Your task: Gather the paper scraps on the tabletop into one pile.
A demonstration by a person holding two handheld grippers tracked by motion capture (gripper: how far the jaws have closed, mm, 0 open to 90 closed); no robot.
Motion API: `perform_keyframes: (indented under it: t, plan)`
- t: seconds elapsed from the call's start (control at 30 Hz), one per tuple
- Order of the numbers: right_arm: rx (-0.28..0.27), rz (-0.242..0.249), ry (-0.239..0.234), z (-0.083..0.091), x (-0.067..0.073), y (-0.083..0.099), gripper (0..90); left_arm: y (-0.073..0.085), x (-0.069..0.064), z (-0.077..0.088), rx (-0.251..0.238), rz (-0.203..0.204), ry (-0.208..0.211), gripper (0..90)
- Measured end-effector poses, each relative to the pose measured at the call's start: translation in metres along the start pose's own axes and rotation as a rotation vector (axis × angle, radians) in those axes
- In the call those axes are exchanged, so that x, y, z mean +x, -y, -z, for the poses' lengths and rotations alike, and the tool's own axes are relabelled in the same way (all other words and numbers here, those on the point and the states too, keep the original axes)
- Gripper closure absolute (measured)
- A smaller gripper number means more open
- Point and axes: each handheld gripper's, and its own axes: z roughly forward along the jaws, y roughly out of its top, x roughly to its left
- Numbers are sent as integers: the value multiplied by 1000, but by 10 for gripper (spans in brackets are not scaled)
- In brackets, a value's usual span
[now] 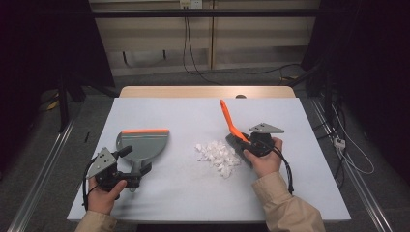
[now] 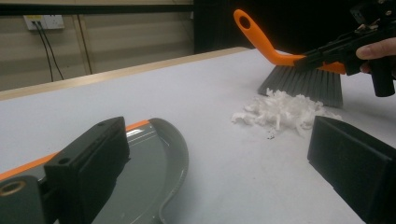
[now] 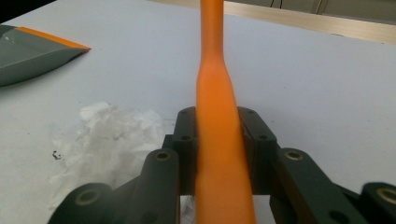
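Dustpan [image 1: 144, 143] left of paper scraps [image 1: 218, 156], brush [image 1: 235, 132] right

Both forearms wear tan sleeves. Each black gripper, left gripper [image 1: 126, 180] and right gripper [image 1: 245, 141], carries a grey three-cornered plate with small holes, trails a black cable, and shows round screws along its linkages.

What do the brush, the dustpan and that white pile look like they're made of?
Brush: smooth matt orange handle, likely moulded plastic; grey bristles look like fine synthetic fibre.
Dustpan: grey, slightly glossy, probably plastic, with an orange strip along its lip, perhaps rubber.
White pile: crumpled, torn scraps, apparently tissue or thin paper.
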Motion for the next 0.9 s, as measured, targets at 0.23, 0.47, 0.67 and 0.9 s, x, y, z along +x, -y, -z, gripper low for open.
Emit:
perform_keyframes:
  t: [0.23, 0.47, 0.67, 0.9]
  plan:
    - [-23, 1, -28, -15, 19, -6, 716, 0, 1, 0, -2, 0, 0, 50]
    - [-31, 18, -31, -23, 25, -12, 716, 0, 2, 3, 0, 1, -2, 50]
    - [-44, -12, -32, -13, 12, -14, 716, 1, 2, 4, 2, 2, -5, 50]
    - [-76, -15, -27, -2, 5, -17, 716, 0, 1, 3, -1, 2, -6, 50]
